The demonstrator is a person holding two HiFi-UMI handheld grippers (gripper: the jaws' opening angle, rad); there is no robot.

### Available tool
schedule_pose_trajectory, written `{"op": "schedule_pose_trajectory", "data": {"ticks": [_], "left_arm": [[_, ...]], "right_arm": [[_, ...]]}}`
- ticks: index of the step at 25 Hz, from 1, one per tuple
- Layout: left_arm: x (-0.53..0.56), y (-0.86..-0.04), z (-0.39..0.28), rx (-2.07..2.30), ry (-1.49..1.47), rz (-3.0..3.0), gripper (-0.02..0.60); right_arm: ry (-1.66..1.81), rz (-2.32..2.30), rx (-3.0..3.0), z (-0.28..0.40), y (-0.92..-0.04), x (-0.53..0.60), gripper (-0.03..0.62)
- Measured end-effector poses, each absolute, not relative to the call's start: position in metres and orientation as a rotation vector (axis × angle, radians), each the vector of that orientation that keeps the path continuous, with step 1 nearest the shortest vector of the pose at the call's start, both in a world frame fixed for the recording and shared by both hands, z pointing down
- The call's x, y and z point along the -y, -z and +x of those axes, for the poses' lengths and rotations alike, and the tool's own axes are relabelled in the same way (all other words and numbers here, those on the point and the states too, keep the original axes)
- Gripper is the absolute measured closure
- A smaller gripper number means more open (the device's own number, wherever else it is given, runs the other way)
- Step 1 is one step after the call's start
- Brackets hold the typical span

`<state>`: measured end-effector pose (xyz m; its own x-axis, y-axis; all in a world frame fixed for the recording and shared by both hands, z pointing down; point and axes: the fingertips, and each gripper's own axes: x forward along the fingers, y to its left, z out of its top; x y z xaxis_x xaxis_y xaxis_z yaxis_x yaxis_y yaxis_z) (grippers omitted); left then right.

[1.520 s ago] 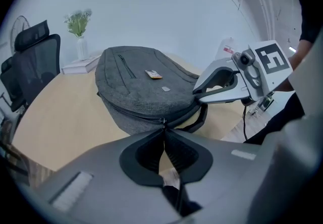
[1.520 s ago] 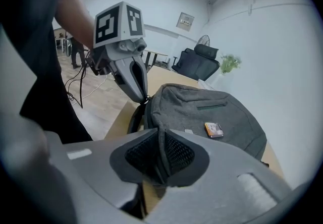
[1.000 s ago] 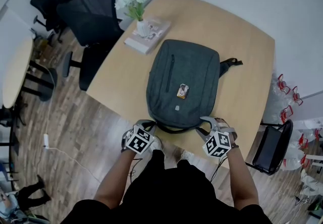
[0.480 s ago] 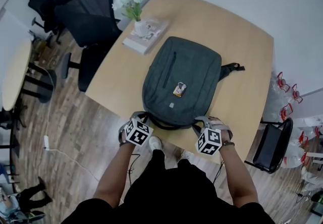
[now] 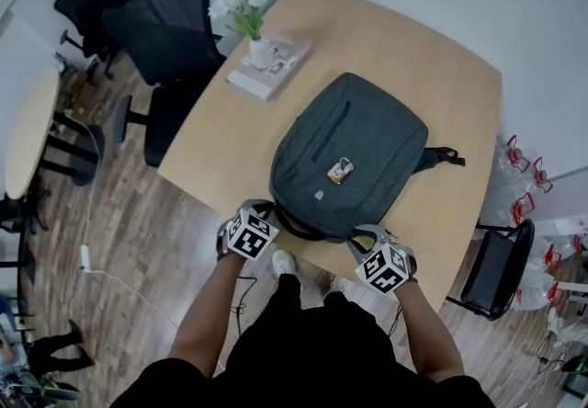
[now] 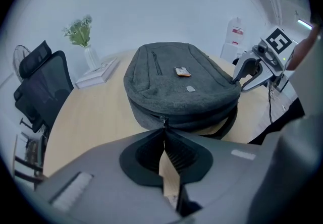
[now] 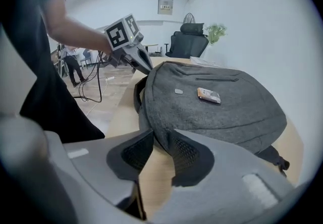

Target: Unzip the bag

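Shifted rightward and turned since a moment ago, the soft, floppy bag (image 5: pixel 349 153) is lying at the near edge of the surface (image 5: pixel 441 75), my left jaws pinching its zipper pull (image 6: pixel 162 118) while my right jaws are gripping a fold of its fabric to stop it bunching.

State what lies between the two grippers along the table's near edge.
In the head view, the near end of the backpack, with its black carry handle, fills the stretch between the left gripper and right gripper.

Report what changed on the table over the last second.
The dark grey fabric backpack swung clockwise, its top now toward the right. The right gripper closed on its near edge. The left gripper stayed on the small metal zipper pull; the white flower vase and the book did not move.
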<state>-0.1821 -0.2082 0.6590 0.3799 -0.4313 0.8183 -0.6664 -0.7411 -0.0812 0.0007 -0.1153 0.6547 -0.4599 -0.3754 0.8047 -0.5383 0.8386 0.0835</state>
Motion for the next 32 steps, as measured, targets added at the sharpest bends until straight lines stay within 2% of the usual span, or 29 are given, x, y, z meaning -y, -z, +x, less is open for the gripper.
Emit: {"op": "schedule_pose_trajectory", "data": {"ticks": [6,11,16,22,32], "left_arm": [[0.188,-0.656,-0.177,0.976,-1.401,2.394,0.555],[0.177,-0.651,-0.168,0.938,-1.373,2.385,0.554],[0.158,-0.647,-0.143,0.856,-1.21,2.366,0.554],[0.134,-0.65,-0.107,0.8,-1.259,2.41,0.555],[0.139,-0.651,-0.119,0.85,-1.253,2.395,0.555]], "right_arm": [[-0.271,0.694,2.124,-0.001,-0.652,0.12,0.494],[-0.31,0.76,2.141,-0.003,-0.65,0.124,0.496],[-0.298,0.794,2.163,-0.014,-0.649,0.127,0.497],[-0.28,0.805,2.168,-0.031,-0.65,0.132,0.498],[-0.17,0.698,2.188,-0.046,-0.649,0.128,0.491]]}}
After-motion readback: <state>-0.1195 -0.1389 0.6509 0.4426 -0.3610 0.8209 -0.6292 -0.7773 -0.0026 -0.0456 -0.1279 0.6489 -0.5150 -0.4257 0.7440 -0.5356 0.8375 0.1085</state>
